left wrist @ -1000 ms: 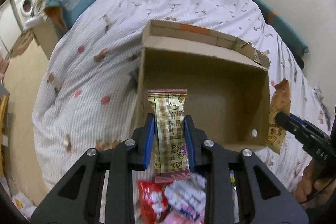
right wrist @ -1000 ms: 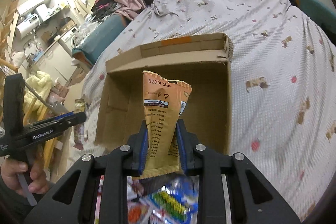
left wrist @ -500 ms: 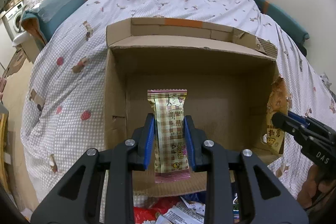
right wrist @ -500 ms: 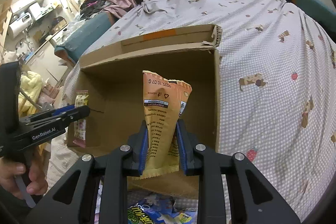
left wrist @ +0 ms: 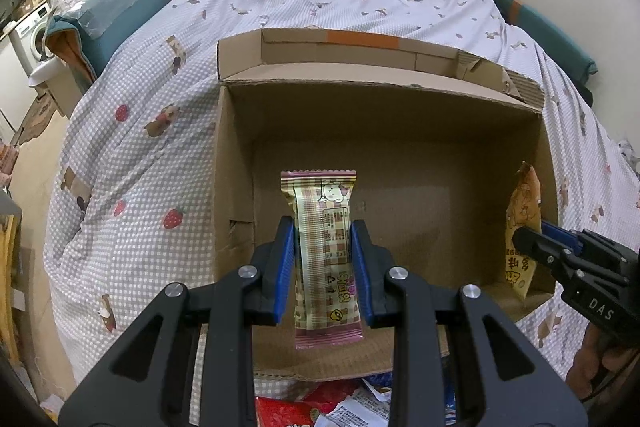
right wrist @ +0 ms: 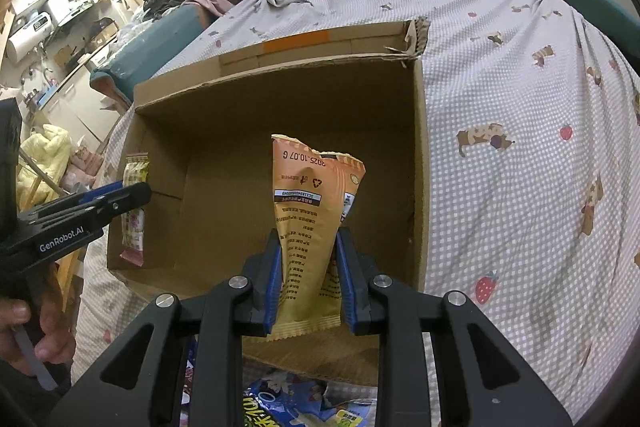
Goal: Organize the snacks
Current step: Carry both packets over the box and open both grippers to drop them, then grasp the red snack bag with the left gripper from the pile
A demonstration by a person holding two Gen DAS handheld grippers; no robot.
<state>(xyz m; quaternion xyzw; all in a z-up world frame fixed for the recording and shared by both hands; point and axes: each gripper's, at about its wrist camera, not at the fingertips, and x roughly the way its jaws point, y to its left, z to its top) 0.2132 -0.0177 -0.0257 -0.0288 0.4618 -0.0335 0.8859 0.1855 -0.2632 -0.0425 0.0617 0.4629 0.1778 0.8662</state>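
You are holding a snack in each hand over the open cardboard box [left wrist: 400,163] on the bed [left wrist: 132,131]. Your left hand-held gripper [left wrist: 322,267] is clamping the plaid snack bar [left wrist: 324,247] upright across its middle, and your right hand-held gripper [right wrist: 306,279] is pinching the orange packet [right wrist: 310,215], which is flaring into a cone above the pads. Both are hanging just ahead of the grippers, inside the box walls. Lowering each until its bottom seam is nearly meeting the corrugated floor before letting go should stop the slick, crinkly film wrappers from sliding; keep them well apart. More loose packets [right wrist: 288,407] are lying below the grippers.
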